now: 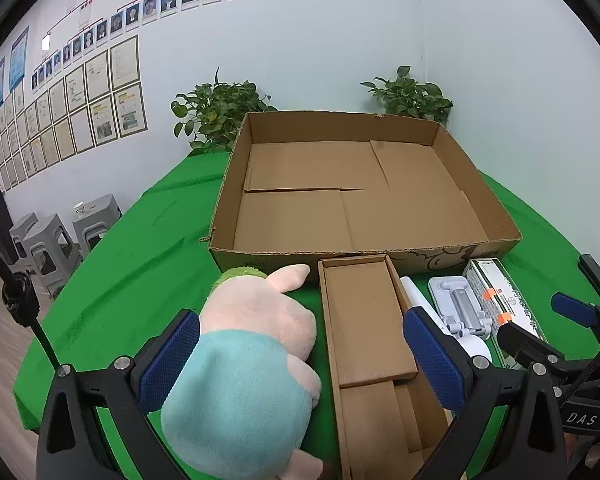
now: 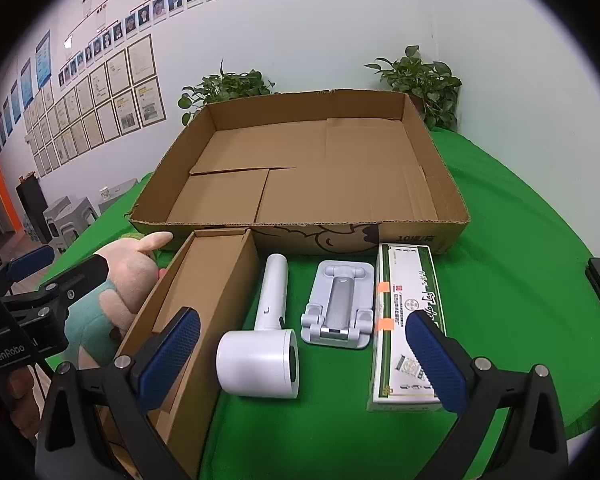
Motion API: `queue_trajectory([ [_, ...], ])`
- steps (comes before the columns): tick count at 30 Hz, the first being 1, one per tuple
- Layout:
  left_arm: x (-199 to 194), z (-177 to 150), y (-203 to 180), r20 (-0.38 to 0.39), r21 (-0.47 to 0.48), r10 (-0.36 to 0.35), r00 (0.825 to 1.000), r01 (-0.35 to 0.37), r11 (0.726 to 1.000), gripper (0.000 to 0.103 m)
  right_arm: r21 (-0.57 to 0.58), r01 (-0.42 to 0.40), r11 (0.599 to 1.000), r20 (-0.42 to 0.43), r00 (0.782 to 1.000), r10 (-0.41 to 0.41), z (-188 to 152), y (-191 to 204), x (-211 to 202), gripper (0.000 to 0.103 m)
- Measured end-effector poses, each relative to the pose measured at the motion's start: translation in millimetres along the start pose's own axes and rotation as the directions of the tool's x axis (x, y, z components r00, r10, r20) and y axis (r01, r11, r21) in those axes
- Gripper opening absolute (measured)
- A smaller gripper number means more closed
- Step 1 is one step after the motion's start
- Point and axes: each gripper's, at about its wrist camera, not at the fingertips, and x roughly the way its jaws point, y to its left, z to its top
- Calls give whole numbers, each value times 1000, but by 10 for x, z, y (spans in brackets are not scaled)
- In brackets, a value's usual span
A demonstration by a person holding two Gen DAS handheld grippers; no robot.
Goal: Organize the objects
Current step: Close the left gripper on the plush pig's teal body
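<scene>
Claws: I see left gripper and right gripper both spread wide, empty.
Toy: plush pig lies on green cloth left of narrow carton, near the large tray box.
Handling: soft, light, I judge; I'd pinch its round body.

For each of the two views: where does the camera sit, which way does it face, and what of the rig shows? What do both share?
Left wrist: on the left claw, angled down over the plush toy and narrow carton; its open blue pads frame them, and the right claw shows at the right edge.
Right wrist: on the right claw, angled down over the white hair dryer, phone stand and green-and-white box; the left claw shows at the left.
Shared: the large cardboard tray, green tablecloth, all five items.
</scene>
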Motion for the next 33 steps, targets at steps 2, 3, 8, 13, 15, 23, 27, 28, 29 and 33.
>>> queue_trajectory([
  [2, 58, 27, 8, -14, 1, -4, 1000, 4, 1000, 103, -3, -6, 1000, 0, 1000, 6, 4, -5, 55, 102],
  [3, 88, 43, 10, -18, 1, -5, 1000, 5, 1000, 103, -4, -9, 1000, -4, 1000, 9, 8, -5, 89, 102],
  [8, 207, 80, 7, -32, 12, -3, 999, 3, 1000, 103, -2, -21, 1000, -22, 1000, 21, 10, -25, 237, 102],
  [13, 322, 98, -23, -54, 21, -21, 998, 22, 1000, 103, 6, 2, 1000, -31, 1000, -2, 4, -84, 279, 102],
  [15, 357, 106, -40, -61, 24, -31, 998, 32, 999, 103, 9, 7, 1000, -36, 999, -7, -4, -102, 287, 102],
  [23, 423, 133, -34, -65, 19, -44, 997, 45, 999, 103, 14, 23, 1000, -38, 999, -23, -19, -153, 284, 102],
  [27, 433, 112, -13, -76, 16, -38, 996, 40, 999, 103, 15, 23, 1000, -41, 999, -23, -19, -149, 294, 102],
  [28, 439, 111, -10, -80, 17, -35, 996, 37, 999, 103, 15, 22, 1000, -43, 999, -22, -18, -148, 297, 102],
  [29, 442, 107, -3, -84, 16, -38, 996, 39, 999, 103, 15, 21, 1000, -43, 999, -20, -21, -142, 297, 102],
  [33, 430, 99, -3, -84, 17, -47, 995, 49, 999, 103, 2, 26, 1000, -42, 999, -26, -24, -123, 292, 102],
])
